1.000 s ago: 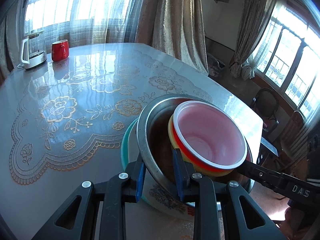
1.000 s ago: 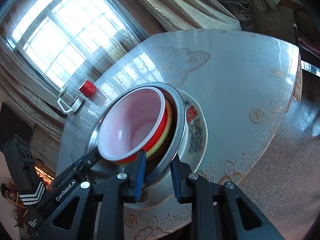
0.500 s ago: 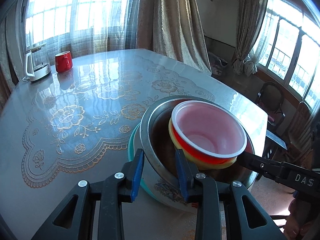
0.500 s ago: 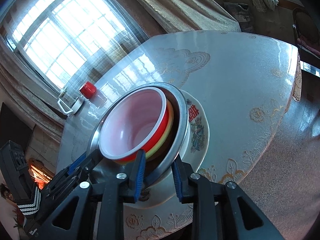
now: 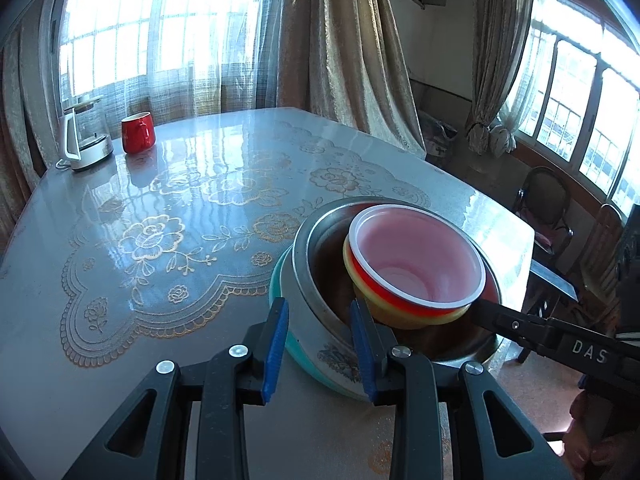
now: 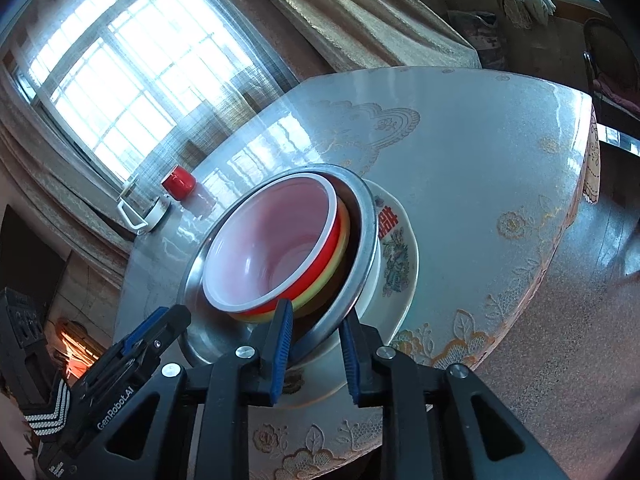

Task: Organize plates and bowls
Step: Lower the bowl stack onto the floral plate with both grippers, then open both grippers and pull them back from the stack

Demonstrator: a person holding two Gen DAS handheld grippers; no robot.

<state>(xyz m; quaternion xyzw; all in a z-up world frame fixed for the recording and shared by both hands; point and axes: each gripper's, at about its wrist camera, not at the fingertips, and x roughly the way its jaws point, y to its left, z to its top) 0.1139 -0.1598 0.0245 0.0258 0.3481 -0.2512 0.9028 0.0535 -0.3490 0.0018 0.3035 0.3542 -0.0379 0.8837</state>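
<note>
A red bowl [image 5: 416, 268] with a white rim sits in a yellow bowl [image 5: 400, 314], both inside a steel bowl [image 5: 316, 248], which rests on a floral plate [image 5: 316, 354] with a teal underside. My left gripper [image 5: 320, 344] is open, its fingers astride the steel bowl's near rim without clamping it. In the right wrist view the same stack shows: red bowl [image 6: 276, 248], steel bowl [image 6: 366, 236], floral plate [image 6: 400, 256]. My right gripper [image 6: 316, 340] is open, its fingers either side of the steel rim.
A red mug [image 5: 138, 133] and a glass kettle [image 5: 86, 134] stand at the table's far left corner. The table [image 5: 180, 208] has a glossy lace-patterned cover. Chairs [image 5: 544, 196] stand beyond the right edge. The stack sits near the table's right edge.
Both grippers have opened a little around the steel bowl's rim. The left gripper has drawn back slightly and levelled.
</note>
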